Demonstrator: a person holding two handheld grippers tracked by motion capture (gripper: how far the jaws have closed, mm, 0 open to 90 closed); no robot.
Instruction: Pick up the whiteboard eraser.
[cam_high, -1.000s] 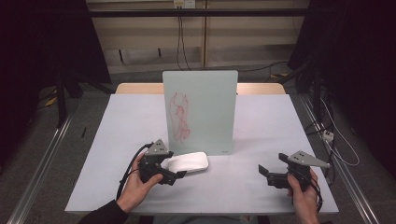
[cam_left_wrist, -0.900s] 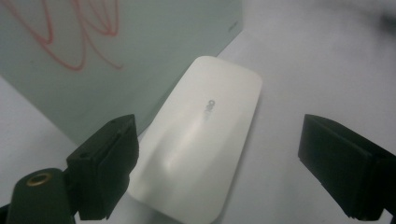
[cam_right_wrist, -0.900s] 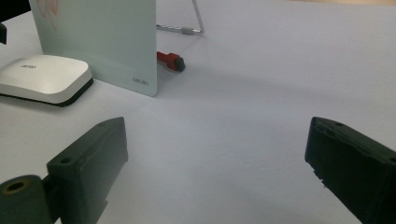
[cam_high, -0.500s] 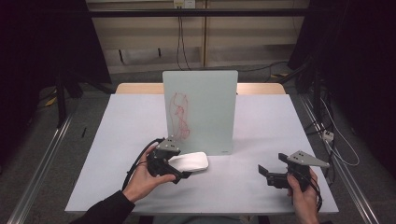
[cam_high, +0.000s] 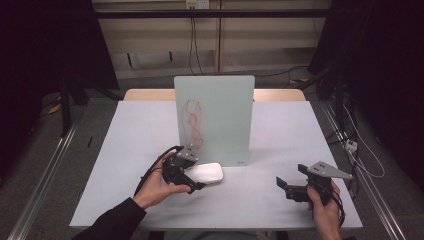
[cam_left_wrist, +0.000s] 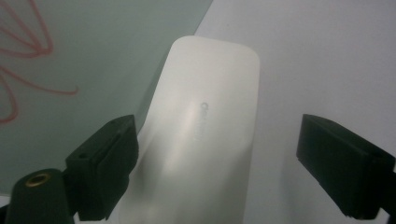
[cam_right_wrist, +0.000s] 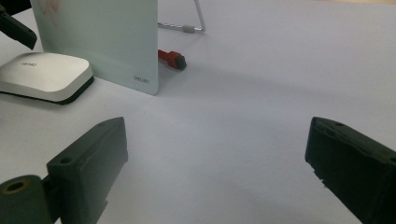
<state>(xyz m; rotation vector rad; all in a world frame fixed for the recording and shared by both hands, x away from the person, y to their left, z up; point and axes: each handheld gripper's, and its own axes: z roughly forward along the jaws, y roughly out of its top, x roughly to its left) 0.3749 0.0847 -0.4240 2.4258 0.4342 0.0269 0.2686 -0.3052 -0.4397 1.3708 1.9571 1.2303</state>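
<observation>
An upright pale green glass board (cam_high: 215, 117) with red scribbles (cam_high: 192, 122) stands mid-table. A white eraser block (cam_high: 206, 173) lies flat on the table just in front of its lower left part. My left gripper (cam_high: 196, 175) is open with its jaws on either side of the eraser's near end. In the left gripper view the eraser (cam_left_wrist: 205, 130) runs between the jaws; the left jaw touches its side, the right jaw stands apart. My right gripper (cam_high: 286, 189) is open and holds nothing near the front right of the table, and the eraser (cam_right_wrist: 44, 74) lies far off to its left.
The white tabletop (cam_high: 280, 135) has free room to the right of the board and in front of the right gripper. Behind the board's edge (cam_right_wrist: 140, 51) lie a red marker (cam_right_wrist: 172, 58) and the board's wire stand (cam_right_wrist: 198, 21). Dark floor and rails surround the table.
My left gripper has slid to the right, so that its jaws now reach along the eraser. The eraser, the board and the right gripper have not moved.
</observation>
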